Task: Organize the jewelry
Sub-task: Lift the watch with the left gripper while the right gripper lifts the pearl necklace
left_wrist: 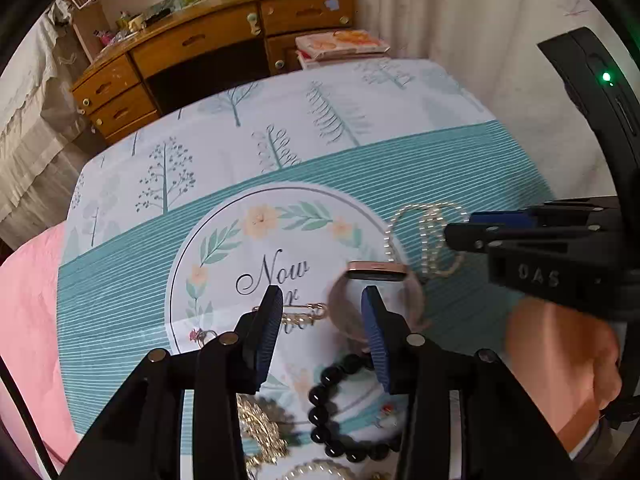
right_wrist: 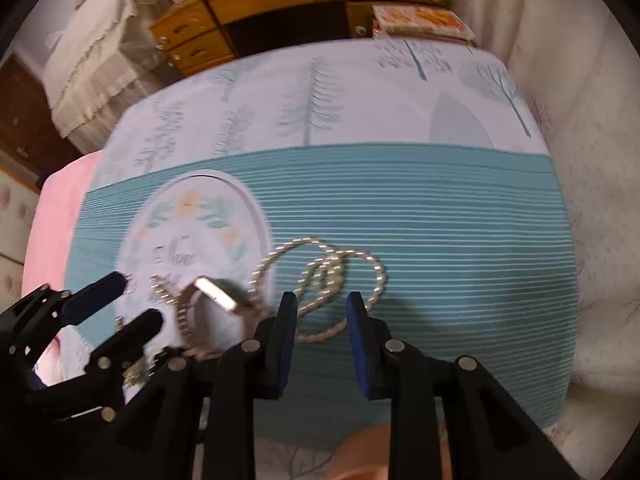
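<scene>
My left gripper [left_wrist: 322, 290] is open over the printed cloth, with nothing between its blue pads. Just past its right finger lies a rose-gold watch [left_wrist: 376, 271] with a pale looped band, blurred; it also shows in the right wrist view [right_wrist: 212, 300]. A gold safety-pin brooch [left_wrist: 306, 312] lies behind the left finger. A black bead bracelet [left_wrist: 344, 412] and gold jewelry [left_wrist: 260, 428] lie under the gripper. My right gripper [right_wrist: 322, 298] is open above a coiled pearl-and-gold necklace [right_wrist: 324, 276], not touching it. The left gripper [right_wrist: 138, 298] is at its left.
The jewelry lies on a teal-striped cloth with tree prints [left_wrist: 360, 160] over a pink blanket [left_wrist: 28, 300]. A wooden desk [left_wrist: 200, 40] stands beyond the cloth's far edge, and a pale curtain [left_wrist: 460, 20] hangs to the right. A hand [left_wrist: 560, 352] holds the right gripper.
</scene>
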{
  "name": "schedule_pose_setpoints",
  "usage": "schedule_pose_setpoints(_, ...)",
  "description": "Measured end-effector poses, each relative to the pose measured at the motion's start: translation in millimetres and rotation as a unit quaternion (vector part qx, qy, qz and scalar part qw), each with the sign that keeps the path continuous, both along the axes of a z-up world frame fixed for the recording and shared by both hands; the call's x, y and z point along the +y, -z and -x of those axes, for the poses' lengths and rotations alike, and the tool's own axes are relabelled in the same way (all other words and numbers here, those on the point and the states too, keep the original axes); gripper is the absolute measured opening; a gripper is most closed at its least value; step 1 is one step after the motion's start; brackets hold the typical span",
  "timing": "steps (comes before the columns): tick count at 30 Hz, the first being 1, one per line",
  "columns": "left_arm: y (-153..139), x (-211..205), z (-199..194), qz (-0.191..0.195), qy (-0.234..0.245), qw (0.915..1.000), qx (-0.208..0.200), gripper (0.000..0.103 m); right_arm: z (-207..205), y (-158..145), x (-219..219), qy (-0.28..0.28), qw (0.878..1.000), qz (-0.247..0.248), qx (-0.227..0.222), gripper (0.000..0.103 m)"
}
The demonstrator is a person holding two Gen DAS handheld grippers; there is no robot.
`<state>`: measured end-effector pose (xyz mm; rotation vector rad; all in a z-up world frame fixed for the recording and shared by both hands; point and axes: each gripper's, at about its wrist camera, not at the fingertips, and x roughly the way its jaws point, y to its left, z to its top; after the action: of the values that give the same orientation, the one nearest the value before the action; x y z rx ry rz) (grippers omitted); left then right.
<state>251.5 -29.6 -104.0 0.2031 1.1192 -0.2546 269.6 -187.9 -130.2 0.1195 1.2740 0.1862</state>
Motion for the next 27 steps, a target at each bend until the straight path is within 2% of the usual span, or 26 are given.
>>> schedule_pose_setpoints(5,17.7,1.6,-11.5,-0.004,-0.005,0.9999,0.014,0.039,-11.4,10.0,-1.0,0.000,1.000,0.009,0.001,0.026)
schedule_pose_setpoints(10,32.9,-0.6,-18.6,-0.011,-0.003,0.9996,0.027,0.039,-12.2,8.7,15.2,-0.037,0.998,0.053,-0.018,0.025)
schedule_pose_setpoints(12,37.0,-1.3,-20.3,-0.013,-0.002,0.9994,0.031,0.039,-9.6,8.7,23.5,-0.052,0.994,0.096,-0.031,0.012)
schedule_pose_setpoints(13,39.2,-1.9,-21.2,-0.013,-0.001,0.9994,0.034,0.039,-8.4,8.5,25.1,-0.055,0.993,0.099,-0.033,0.011)
schedule_pose_setpoints(17,43.3,-1.9,-22.6,-0.011,-0.001,0.9993,0.037,0.038,-5.8,0.7,16.3,-0.035,0.997,0.060,-0.039,0.004)
schedule_pose_setpoints(18,43.6,-1.1,-23.0,-0.007,-0.002,0.9992,0.039,0.032,-3.5,-2.2,11.5,-0.030,0.998,0.048,-0.041,0.004)
schedule_pose_setpoints(19,43.6,-0.5,-23.3,0.001,-0.001,0.9991,0.043,0.017,-2.1,-6.3,8.9,-0.024,0.998,0.035,-0.045,0.005)
schedule_pose_setpoints(21,42.9,-1.7,-23.0,0.004,-0.002,0.9988,0.049,0.006,3.0,-18.3,4.1,-0.016,0.998,0.013,-0.061,0.005)
schedule_pose_setpoints(24,42.0,-4.4,-21.3,-0.004,-0.006,0.9990,0.045,0.003,11.4,-36.7,1.2,-0.012,0.996,-0.018,-0.083,0.004)
schedule_pose_setpoints(27,34.9,-0.6,-19.7,0.012,-0.016,0.9989,0.042,0.002,19.4,-57.5,-2.0,-0.009,0.993,-0.045,-0.108,0.004)
